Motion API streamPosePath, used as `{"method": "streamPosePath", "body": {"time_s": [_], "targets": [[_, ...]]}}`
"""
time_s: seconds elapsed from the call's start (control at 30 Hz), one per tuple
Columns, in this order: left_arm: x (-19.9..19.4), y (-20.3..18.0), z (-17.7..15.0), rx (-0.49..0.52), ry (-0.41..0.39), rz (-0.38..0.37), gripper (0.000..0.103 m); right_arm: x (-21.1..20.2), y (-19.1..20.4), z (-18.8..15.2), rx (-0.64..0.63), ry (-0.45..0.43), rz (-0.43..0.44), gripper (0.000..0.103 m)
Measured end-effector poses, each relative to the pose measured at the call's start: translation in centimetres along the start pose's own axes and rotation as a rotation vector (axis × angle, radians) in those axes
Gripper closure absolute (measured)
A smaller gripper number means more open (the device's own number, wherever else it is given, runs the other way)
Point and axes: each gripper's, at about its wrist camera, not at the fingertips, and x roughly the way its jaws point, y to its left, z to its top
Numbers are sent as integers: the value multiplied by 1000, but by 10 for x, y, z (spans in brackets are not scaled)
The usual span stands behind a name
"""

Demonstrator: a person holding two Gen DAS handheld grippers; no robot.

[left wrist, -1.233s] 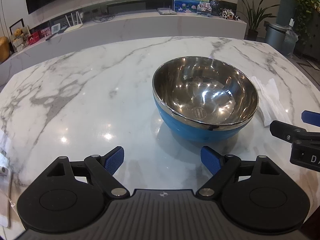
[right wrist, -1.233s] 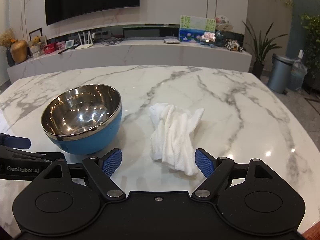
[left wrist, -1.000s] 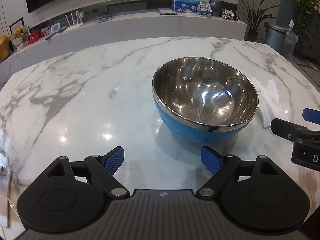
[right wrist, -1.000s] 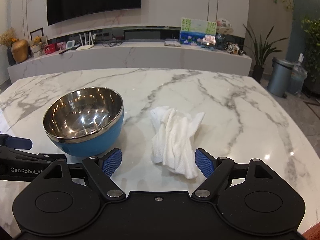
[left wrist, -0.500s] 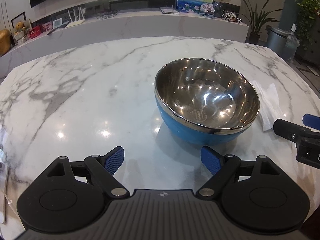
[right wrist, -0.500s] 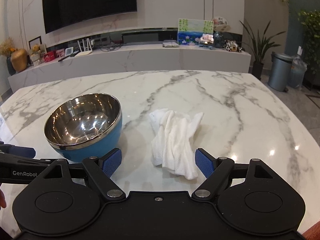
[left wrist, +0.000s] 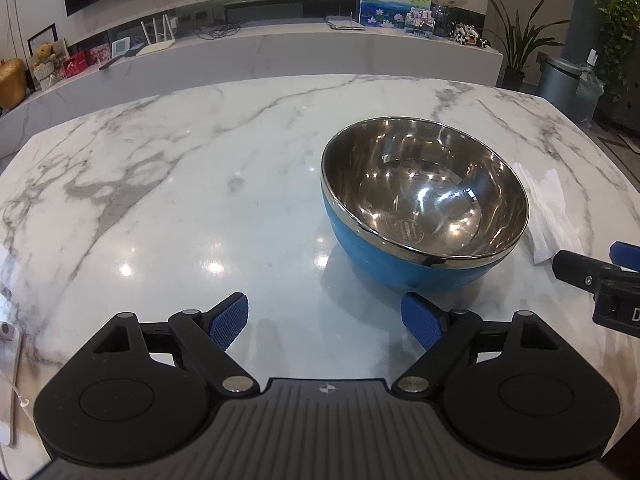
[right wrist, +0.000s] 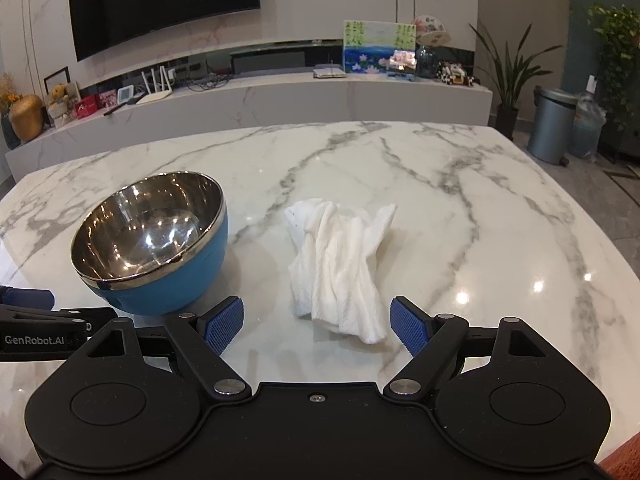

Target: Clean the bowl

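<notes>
Marble, white with grey veins, makes up the table (right wrist: 460, 208) I am working over, and its polished top throws back spots of lamp light. On it stands the bowl (left wrist: 424, 204), blue outside and shiny steel inside, upright and with nothing in it that I can see; a round stamp shows on its bottom. From my left gripper (left wrist: 325, 322) the bowl sits ahead and a little to the right, its near wall just beyond the right blue pad, not touching. That gripper's jaws are spread wide with only bare marble between them. My right gripper (right wrist: 317, 322) is likewise spread wide, gripping nothing, and the crumpled white cloth (right wrist: 340, 264) lies on the table straight ahead of it, its near end reaching in between the two blue pads without touching either as far as I can tell. The cloth lies just to the right of the bowl, with a strip of table between them. In the left view the right gripper shows at the right edge, near the cloth's corner.
</notes>
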Motion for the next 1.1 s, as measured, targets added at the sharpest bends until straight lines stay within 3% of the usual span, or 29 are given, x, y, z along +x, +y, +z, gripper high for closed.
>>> {"method": "streamPosePath", "body": {"time_s": [1.1], "targets": [[2, 5, 2, -17, 23, -2, 19, 3, 4, 0, -33, 9, -8, 24]]}}
